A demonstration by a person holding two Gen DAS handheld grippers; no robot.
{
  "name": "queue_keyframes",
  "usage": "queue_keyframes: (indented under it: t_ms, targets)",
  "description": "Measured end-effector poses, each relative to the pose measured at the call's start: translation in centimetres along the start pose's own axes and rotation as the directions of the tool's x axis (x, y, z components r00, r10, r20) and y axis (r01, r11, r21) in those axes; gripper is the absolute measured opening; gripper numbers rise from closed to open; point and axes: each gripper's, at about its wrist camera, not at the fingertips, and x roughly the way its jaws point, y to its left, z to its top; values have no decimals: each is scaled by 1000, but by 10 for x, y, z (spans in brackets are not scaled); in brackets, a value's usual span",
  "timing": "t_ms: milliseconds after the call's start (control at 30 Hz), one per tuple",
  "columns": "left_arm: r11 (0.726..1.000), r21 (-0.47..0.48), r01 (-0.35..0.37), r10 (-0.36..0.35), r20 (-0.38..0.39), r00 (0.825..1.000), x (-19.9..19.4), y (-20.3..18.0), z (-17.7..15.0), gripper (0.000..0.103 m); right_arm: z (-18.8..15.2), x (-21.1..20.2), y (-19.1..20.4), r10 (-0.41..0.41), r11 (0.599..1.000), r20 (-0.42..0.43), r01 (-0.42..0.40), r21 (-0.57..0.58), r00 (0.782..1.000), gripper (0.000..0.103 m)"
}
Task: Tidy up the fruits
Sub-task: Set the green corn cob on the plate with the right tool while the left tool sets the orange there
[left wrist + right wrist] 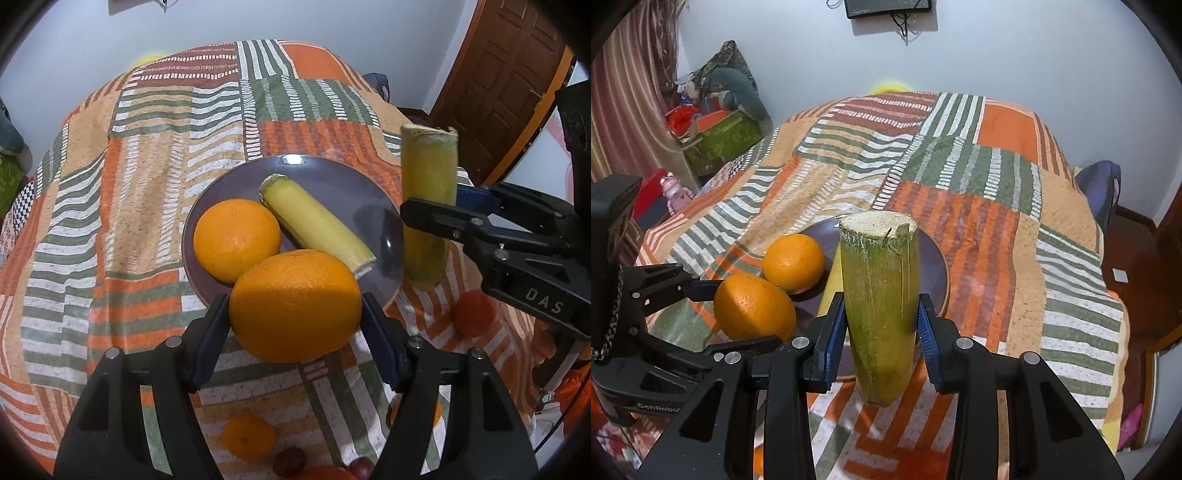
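Observation:
My left gripper [295, 314] is shut on a large orange [295, 304], held just above the near rim of a dark purple plate [325, 177]. On that plate lie a second orange [236, 240] and a yellow-green sugarcane piece [314, 225]. My right gripper [882, 328] is shut on another sugarcane piece [881, 295], held upright beside the plate's right edge; the same sugarcane piece [428, 206] shows at the right of the left wrist view. In the right wrist view the held orange [753, 308], the plated orange [794, 262] and the plate [934, 266] sit left of the cane.
A patchwork cloth [147, 177] in orange, green and white covers the table. Loose fruit lies near me: a small orange [249, 435], a red fruit [474, 314] and dark round fruits [290, 461]. A wooden door [509, 85] stands right; boxes and clutter [716, 136] lie left.

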Motion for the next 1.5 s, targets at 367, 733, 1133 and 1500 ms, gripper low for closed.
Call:
queue_keyframes:
  t_ms: [367,733,1133,1500]
  targets:
    - [999,34,-3,3,-5,1000,14,-6,5,69,14,33,-1,-12,1000,-46,11,-22,999,34]
    - [1000,21,13,-13,-10,1000,17,-4,5,70,16,62,-1,-55,998,-116,51,-36,992,34]
    - [999,-25,43,-43,13,999,2,2,4,73,11,56,-2,-47,999,-142,43,-31,989,39]
    - [998,-67,2,6,127,992,-64,17,2,75,19,-21,10,-49,999,14,50,-23,999,59]
